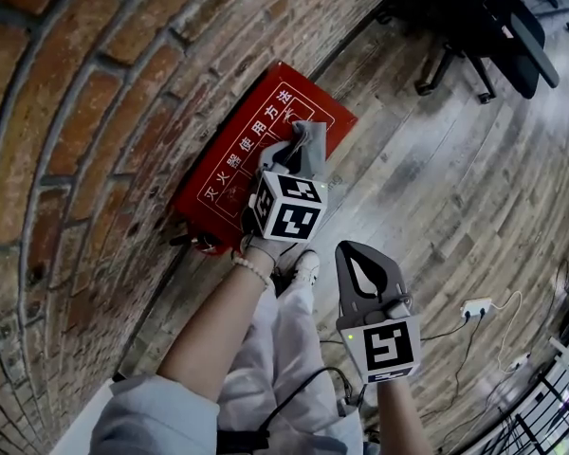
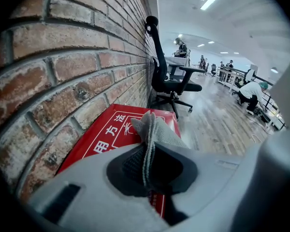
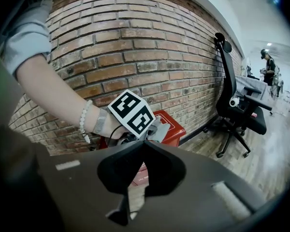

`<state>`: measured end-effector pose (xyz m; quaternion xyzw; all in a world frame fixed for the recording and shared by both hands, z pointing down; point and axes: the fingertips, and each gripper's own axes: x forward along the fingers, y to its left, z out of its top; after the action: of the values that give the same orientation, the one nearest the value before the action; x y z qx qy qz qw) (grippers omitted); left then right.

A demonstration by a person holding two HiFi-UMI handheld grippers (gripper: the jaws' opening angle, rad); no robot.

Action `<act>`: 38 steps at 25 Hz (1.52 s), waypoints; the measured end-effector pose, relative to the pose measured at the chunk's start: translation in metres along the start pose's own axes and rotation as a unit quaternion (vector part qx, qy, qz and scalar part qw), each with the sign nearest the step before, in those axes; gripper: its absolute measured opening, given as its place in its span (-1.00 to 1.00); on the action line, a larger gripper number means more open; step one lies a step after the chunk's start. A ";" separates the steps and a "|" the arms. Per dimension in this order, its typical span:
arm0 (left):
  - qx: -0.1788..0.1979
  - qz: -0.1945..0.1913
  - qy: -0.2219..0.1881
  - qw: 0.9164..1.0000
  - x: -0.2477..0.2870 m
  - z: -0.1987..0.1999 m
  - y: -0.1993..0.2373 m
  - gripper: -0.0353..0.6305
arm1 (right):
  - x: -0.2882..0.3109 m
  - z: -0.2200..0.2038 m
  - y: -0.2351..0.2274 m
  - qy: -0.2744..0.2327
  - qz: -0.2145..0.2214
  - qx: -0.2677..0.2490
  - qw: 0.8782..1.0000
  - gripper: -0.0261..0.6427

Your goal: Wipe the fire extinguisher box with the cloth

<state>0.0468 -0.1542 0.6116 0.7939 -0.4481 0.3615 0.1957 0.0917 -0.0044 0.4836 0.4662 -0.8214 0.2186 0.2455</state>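
Seen from above, nearest the person, the right tongs point(image 1: 353, 250) hang over the grey wooden plank floor point(image 1: 436, 188). Their dark tips are pressed together with nothing between them.

Just beyond, a bare forearm with a pale bead bracelet point(image 1: 252, 266) reaches forward with the left tongs point(image 1: 302, 152). These pinch a bunched grey woven cloth point(image 2: 152, 129), and a loose fold of it pokes out past the tips.

The cloth sits over the right part of the lid of a red flat-lidded fire extinguisher box point(image 1: 229, 173) with white lettering. Whether it touches the lid cannot be told. The box stands on the floor, tight against a red brick wall point(image 1: 85, 112).

The cloth looks light, soft and limp, so a firm pinch on a gathered bunch, as here, should leave a pad free for rubbing. The box looks rigid and smooth-painted. Backed by the wall, it probably needs no holding while it is pressed.

Farther off, a black office chair point(image 1: 493, 27) stands on the floor.
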 end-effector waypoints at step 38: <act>-0.009 0.014 0.005 1.000 -0.097 -0.111 0.030 -0.84 | -0.002 0.002 0.068 0.006 0.021 -0.031 0.999 -0.89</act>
<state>-0.0556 -0.0441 0.6125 0.7839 -0.4612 0.3645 0.1999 0.0328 0.0279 0.4724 0.4392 -0.8360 0.2014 0.2602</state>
